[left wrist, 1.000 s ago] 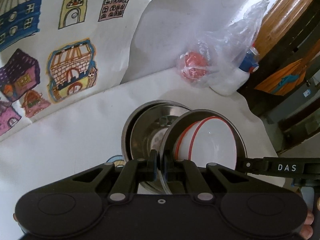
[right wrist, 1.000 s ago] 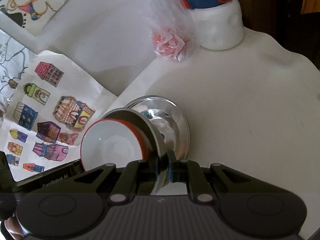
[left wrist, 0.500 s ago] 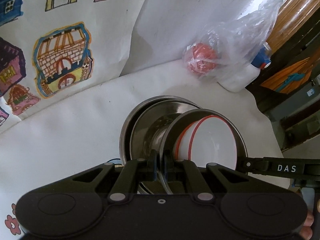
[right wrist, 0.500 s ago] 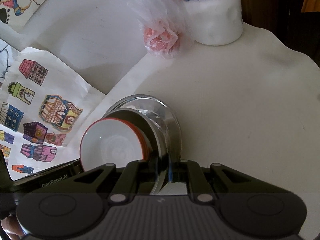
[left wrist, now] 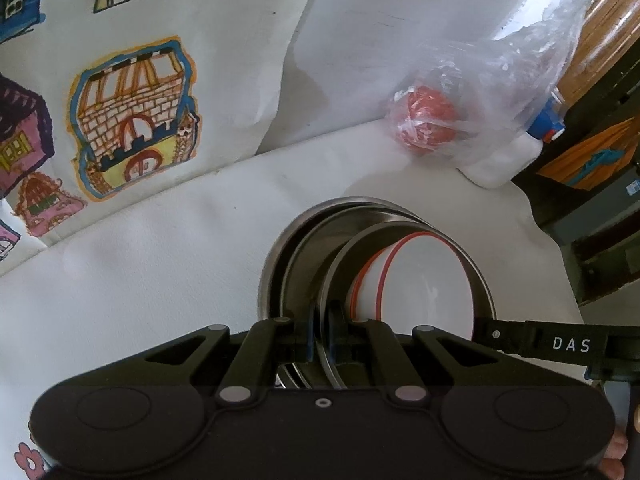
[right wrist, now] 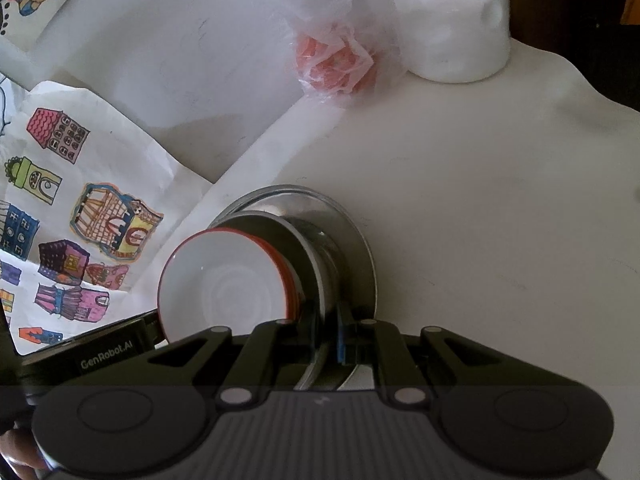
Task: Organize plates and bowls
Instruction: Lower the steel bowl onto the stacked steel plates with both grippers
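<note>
Over the white tabletop (right wrist: 500, 184), toward its back edge, both grippers clench one stack of dishes: steel plates (left wrist: 292, 280) with white red-rimmed bowls (right wrist: 224, 284) nested inside. Left gripper (left wrist: 319, 336) pinches the steel rim on one side, right gripper (right wrist: 334, 340) the opposite side. Compared with a second earlier, the stack sits lower and nearer the coloured house drawing (left wrist: 132, 116). Plastic bag (left wrist: 472, 112) unmoved by the back edge.

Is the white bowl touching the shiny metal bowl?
Touching. The left wrist view shows the white bowl nested inside the metal bowl, pinched by the left gripper.
</note>
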Demonstrator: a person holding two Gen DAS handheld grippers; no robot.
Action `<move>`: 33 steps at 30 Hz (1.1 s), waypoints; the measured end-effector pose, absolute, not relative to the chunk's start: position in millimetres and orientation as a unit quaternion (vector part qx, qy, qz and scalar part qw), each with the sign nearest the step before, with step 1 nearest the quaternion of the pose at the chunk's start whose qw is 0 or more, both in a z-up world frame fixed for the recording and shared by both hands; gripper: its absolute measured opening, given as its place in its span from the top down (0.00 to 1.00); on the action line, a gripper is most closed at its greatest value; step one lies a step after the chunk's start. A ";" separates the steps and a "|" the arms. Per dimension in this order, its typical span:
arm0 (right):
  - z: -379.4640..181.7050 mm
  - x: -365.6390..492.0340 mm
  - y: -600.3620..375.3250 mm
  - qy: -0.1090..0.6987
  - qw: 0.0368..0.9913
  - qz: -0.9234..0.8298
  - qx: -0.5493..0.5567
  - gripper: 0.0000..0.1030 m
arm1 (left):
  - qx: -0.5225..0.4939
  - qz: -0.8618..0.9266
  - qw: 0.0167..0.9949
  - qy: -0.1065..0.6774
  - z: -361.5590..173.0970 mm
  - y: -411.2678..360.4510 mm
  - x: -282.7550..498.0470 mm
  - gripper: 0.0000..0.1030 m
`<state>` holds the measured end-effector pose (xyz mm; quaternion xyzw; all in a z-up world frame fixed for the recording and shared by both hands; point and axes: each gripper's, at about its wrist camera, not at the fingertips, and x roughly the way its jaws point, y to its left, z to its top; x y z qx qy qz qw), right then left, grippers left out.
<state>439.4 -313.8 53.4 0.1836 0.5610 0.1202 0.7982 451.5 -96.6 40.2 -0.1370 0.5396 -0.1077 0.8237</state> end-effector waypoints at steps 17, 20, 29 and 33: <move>54.2 443.2 -312.2 0.557 0.803 0.116 0.177 0.89 | -0.138 -0.102 0.829 0.532 41.0 -92.7 453.3 0.96; 54.8 444.7 -313.4 0.555 0.805 0.114 0.178 0.89 | -0.140 -0.104 0.829 0.531 39.7 -94.9 455.4 0.96; 54.6 446.2 -313.2 0.551 0.807 0.114 0.177 0.89 | -0.154 -0.105 0.827 0.530 37.5 -95.5 460.5 0.96; 54.5 445.3 -313.2 0.551 0.807 0.113 0.177 0.89 | -0.155 -0.104 0.828 0.528 37.5 -96.5 462.1 0.96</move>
